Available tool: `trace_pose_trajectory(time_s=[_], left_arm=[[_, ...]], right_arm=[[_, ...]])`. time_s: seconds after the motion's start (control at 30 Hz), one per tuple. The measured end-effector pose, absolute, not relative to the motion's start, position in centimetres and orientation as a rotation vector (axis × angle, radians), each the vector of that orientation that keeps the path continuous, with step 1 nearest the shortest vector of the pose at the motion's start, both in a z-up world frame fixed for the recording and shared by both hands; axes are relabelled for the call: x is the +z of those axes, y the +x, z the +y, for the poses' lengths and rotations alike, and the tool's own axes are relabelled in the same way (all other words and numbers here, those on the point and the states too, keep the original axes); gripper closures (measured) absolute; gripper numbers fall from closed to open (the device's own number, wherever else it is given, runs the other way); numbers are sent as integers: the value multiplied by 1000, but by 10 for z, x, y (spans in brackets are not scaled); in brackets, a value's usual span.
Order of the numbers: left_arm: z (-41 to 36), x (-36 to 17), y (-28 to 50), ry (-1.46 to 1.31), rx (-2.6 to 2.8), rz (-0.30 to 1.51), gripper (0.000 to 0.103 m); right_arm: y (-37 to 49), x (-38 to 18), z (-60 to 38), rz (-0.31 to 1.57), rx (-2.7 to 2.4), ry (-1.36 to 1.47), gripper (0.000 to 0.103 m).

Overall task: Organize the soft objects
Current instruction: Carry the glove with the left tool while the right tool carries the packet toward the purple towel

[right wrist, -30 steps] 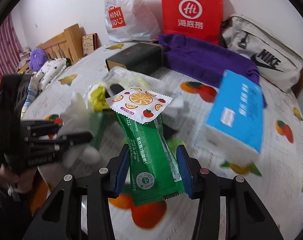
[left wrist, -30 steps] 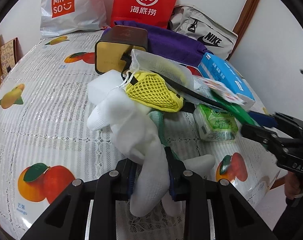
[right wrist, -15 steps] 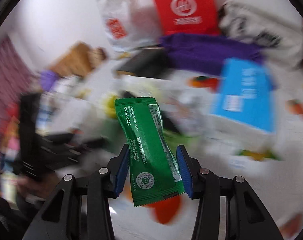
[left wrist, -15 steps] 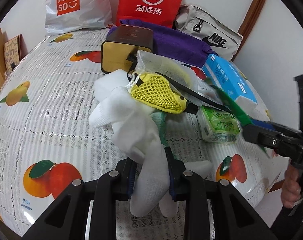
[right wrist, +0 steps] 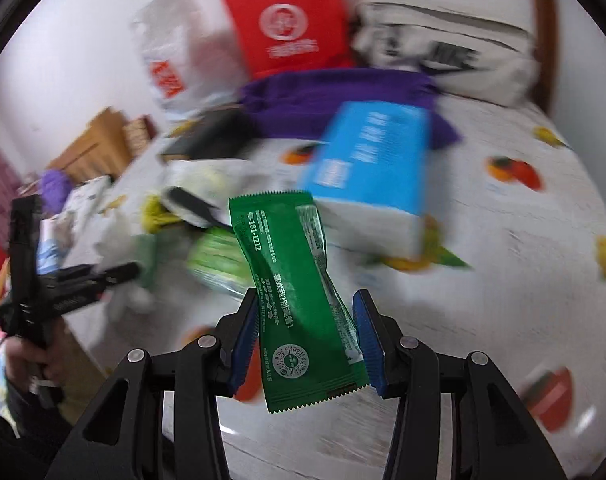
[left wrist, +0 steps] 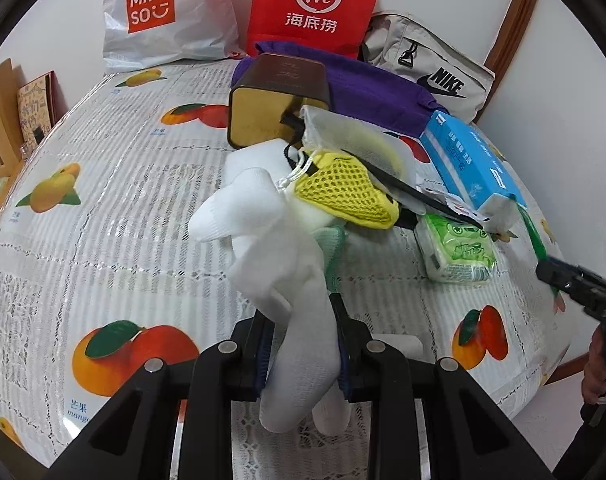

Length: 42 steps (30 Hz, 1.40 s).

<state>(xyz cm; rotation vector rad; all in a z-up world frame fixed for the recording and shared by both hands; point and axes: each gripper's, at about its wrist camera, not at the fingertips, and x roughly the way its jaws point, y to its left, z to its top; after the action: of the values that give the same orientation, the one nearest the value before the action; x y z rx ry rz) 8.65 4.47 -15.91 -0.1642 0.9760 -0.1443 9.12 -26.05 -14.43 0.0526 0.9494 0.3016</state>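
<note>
My left gripper [left wrist: 303,320] is shut on a white sock [left wrist: 279,256] that hangs over the fruit-print tablecloth [left wrist: 115,208]. Behind the sock lie a yellow mesh pouch [left wrist: 343,192] and a clear drawstring bag [left wrist: 343,136]. In the right wrist view my right gripper [right wrist: 307,320] is shut on a green sachet [right wrist: 295,280], held up clear of the table. The right gripper [left wrist: 575,280] also shows at the right edge of the left wrist view, and the left gripper [right wrist: 103,276] shows at the left of the right wrist view. That view is blurred.
A green tissue pack [left wrist: 455,252], a blue tissue box [left wrist: 471,164], a gold-fronted dark box [left wrist: 275,100] and purple cloth [left wrist: 367,88] crowd the table's middle and right. A white shopping bag [left wrist: 159,12], red bag [left wrist: 315,4] and grey sports bag [left wrist: 435,68] line the wall.
My right gripper has pulled the green sachet out of the pile and swung it right, rolling as it went. The orange-print sachet that lay on it is gone from it. The left gripper stays put.
</note>
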Motion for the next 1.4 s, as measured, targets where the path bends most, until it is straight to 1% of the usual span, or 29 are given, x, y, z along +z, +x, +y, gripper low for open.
trace_pose_trajectory(time_s=[0.13,0.27,0.33,0.37,0.43,0.47,0.5,0.53,0.57,0.67,0.73,0.8,0.83,0.87,1.17,1.4], left_arm=[[48,-160,86,-143,-116,997,77],[53,-162,85,-146,-106,1011,75],[54,-163,85,-146,-105,1008,72],[53,-163,86,-143,-107,1006,69],[51,-164,87,-141,-118,1003,59],[49,-164,87,-140,-125,1001,52],[47,-164,87,-134,-126,1000,47],[43,-165,88,-120,-125,998,45],[40,-166,88,-100,-121,995,42],[32,-167,88,-45,-99,982,41],[31,-167,89,-27,-97,976,49],[31,-165,89,-18,-116,974,76],[33,-164,89,-40,-141,981,81],[34,-163,89,-55,-154,986,85],[54,-137,81,-101,-121,951,86],[73,-117,78,-159,-115,916,86]], right_arm=[[95,-172,-264,1012,248,17,57],[97,-175,-259,987,259,-17,53],[101,-176,-254,978,264,-32,51],[104,-177,-251,974,266,-46,49],[106,-177,-248,962,261,-66,48],[107,-177,-246,953,261,-80,49],[107,-178,-245,947,257,-94,51],[107,-179,-244,941,249,-107,56],[105,-180,-244,934,245,-115,56],[100,-181,-243,920,240,-121,60],[98,-180,-243,918,249,-119,63],[96,-179,-245,922,259,-104,66],[95,-178,-246,928,270,-90,67],[93,-177,-247,931,278,-78,68],[84,-165,-251,940,290,-45,69],[79,-141,-250,910,309,-34,69]])
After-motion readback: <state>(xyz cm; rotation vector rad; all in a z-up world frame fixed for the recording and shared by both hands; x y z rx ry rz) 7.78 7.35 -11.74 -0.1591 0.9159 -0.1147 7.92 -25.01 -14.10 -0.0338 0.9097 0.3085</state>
